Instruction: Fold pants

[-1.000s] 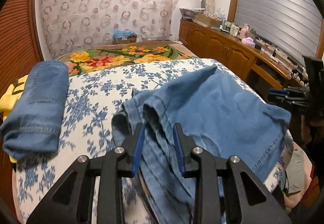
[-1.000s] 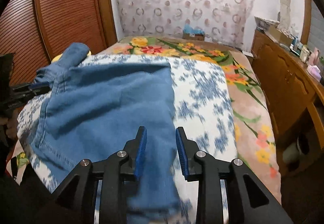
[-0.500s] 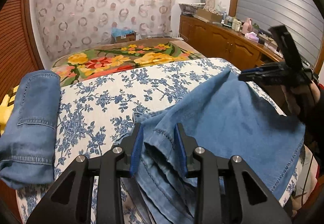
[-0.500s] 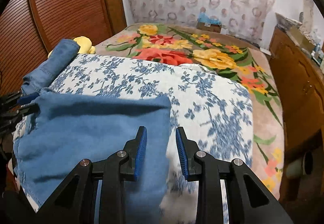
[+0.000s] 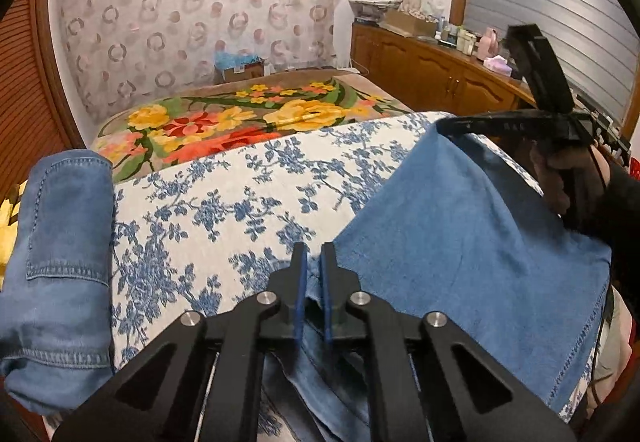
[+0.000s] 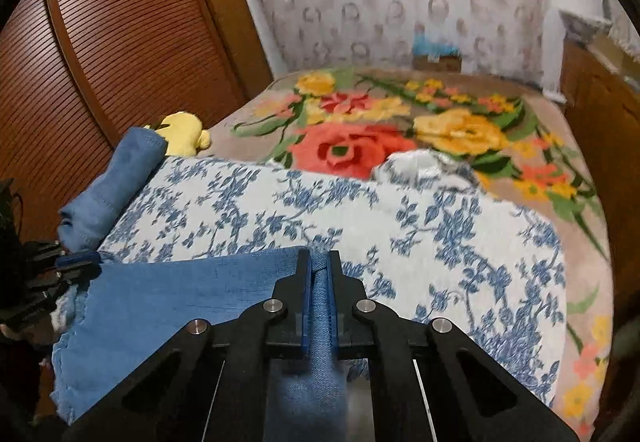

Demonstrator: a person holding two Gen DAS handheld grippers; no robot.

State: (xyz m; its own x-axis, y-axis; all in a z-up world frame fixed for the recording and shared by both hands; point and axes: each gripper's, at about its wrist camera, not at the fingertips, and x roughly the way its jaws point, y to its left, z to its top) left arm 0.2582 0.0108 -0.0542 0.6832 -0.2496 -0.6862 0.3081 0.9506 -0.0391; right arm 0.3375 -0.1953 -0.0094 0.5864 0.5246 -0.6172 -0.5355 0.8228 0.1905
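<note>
Two grippers each clamp one piece of blue denim, the pants (image 5: 460,242), stretched between them above the near edge of the bed (image 5: 240,202). The left gripper (image 5: 313,274) is clenched on a bunched edge of the pants; the right gripper (image 6: 319,282) is clenched on a corner, with cloth running down between its fingers. A second, folded pair of jeans (image 5: 64,262) lies at the left side of the bed on the blue-flowered sheet. One yellow plush toy (image 6: 182,128) sits beyond it.
</note>
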